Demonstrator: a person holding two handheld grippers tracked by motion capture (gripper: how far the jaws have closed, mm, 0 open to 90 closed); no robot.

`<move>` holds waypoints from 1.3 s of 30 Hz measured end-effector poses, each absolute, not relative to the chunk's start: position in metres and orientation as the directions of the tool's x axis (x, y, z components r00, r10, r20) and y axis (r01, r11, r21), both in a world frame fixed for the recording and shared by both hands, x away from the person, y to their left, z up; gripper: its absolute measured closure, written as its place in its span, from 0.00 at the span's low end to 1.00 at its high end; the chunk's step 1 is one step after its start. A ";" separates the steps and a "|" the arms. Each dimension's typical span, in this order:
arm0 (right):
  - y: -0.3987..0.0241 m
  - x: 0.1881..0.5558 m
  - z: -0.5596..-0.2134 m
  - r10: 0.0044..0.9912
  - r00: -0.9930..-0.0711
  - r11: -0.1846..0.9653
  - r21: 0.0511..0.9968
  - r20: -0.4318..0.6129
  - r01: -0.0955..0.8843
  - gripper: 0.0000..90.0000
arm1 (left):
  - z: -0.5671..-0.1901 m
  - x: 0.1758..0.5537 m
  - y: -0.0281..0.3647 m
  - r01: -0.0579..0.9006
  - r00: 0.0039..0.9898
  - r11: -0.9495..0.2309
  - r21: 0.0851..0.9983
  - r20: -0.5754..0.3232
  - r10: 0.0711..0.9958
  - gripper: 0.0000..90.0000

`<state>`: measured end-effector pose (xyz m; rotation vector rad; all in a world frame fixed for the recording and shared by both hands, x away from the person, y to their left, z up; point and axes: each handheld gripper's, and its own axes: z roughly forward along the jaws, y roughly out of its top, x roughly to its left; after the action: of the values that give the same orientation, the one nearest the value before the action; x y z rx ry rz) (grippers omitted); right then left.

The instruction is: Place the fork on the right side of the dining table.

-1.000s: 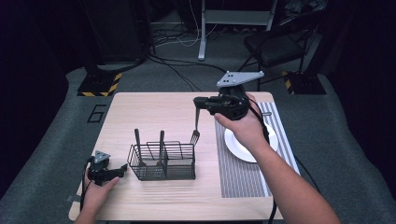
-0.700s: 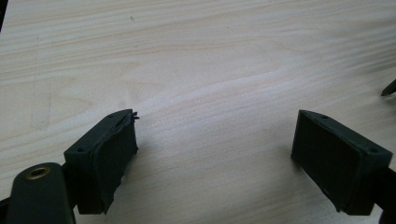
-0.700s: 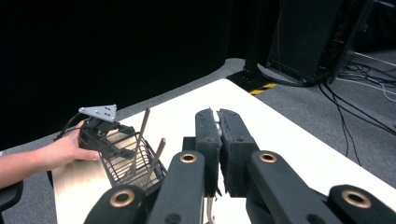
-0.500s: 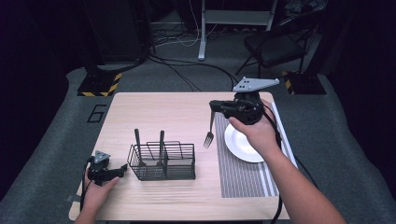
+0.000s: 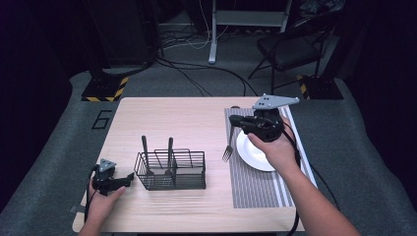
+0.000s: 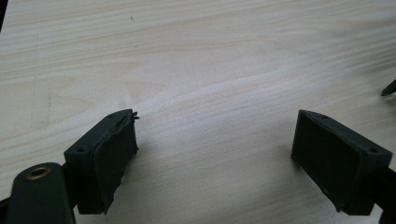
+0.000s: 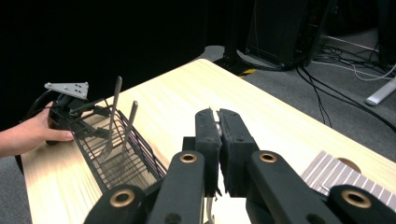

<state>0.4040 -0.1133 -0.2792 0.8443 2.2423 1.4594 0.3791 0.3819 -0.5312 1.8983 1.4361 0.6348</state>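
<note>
A fork (image 5: 227, 145) hangs tines-down from the right gripper (image 5: 235, 121), whose jaws are clamped tight on the top of its handle; the tines hover just above the left edge of the striped placemat (image 5: 255, 184), immediately left of the white plate (image 5: 253, 155). The step in hand looks like laying the fork beside the plate, and doing it well probably means lowering until the tines meet the mat, tipping the handle down so the fork lies parallel to the mat's stripes, and loosening the jaws only once it rests flat, clear of the plate's rim. Well to the left of the plate stands a black wire caddy (image 5: 172, 169) on the wooden table (image 5: 187, 115); two dark-handled utensils (image 5: 144, 147) stand upright in it, their working ends hidden among the wires, so their kind cannot be told. Beyond the caddy, farthest from the plate, the left gripper (image 5: 129, 178) rests low by the table's near corner, its jaws spread wide over bare wood with nothing between them.
</note>
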 end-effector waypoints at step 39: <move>-0.148 0.397 -0.364 0.749 -0.659 0.271 0.879 0.062 0.392 0.96 | -0.531 0.379 0.382 0.637 0.277 -0.174 0.751 -0.012 0.961 0.15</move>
<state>0.3971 -0.1478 -0.3640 1.0361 2.1818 1.3469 0.3791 0.3819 -0.5312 1.8978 1.4359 0.6354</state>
